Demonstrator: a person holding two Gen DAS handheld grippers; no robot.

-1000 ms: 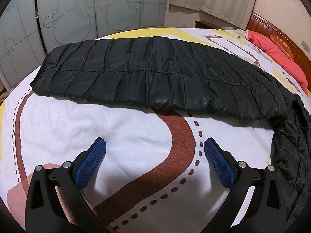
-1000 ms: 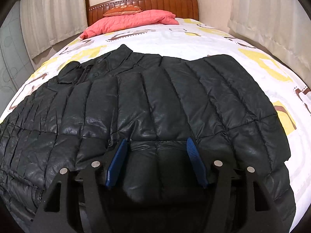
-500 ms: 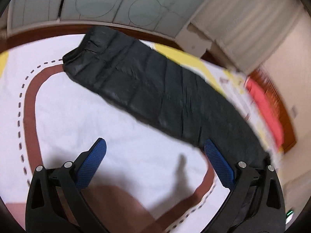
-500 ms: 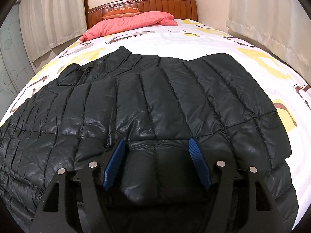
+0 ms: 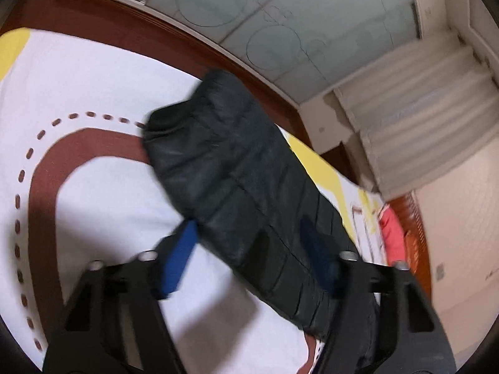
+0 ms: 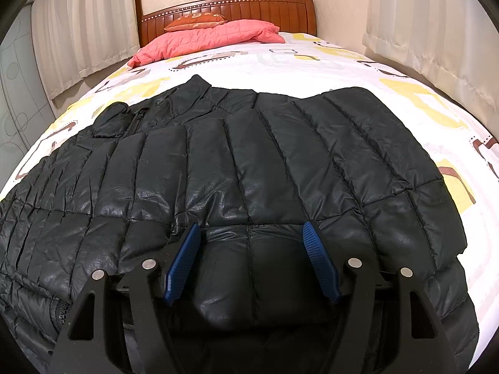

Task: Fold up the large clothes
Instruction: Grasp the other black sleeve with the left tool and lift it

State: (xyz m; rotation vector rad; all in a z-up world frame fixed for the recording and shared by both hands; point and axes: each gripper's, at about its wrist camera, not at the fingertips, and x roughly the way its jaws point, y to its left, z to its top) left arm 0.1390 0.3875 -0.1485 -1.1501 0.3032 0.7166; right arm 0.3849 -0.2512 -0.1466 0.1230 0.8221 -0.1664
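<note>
A black quilted puffer jacket point(image 6: 249, 168) lies spread on the bed, collar toward the headboard. Its long sleeve point(image 5: 237, 168) stretches across the bedsheet in the left wrist view, which is blurred and tilted. My left gripper point(image 5: 252, 252) is open, its blue pads either side of the sleeve's middle part, close over it. My right gripper point(image 6: 251, 255) is open, its pads straddling a bulge of the jacket's near hem and pressing on the fabric.
The bed has a white sheet point(image 5: 93, 87) with brown and yellow shapes. A pink quilted pillow point(image 6: 209, 39) lies by the wooden headboard point(image 6: 230, 7). Curtains point(image 6: 436, 25) hang on both sides. Frosted wardrobe doors point(image 5: 280, 25) stand beyond the bed's foot.
My left gripper has swung and tilted toward the sleeve, which now lies between its pads; the pads stand closer together. My right gripper has stayed on the jacket's hem.
</note>
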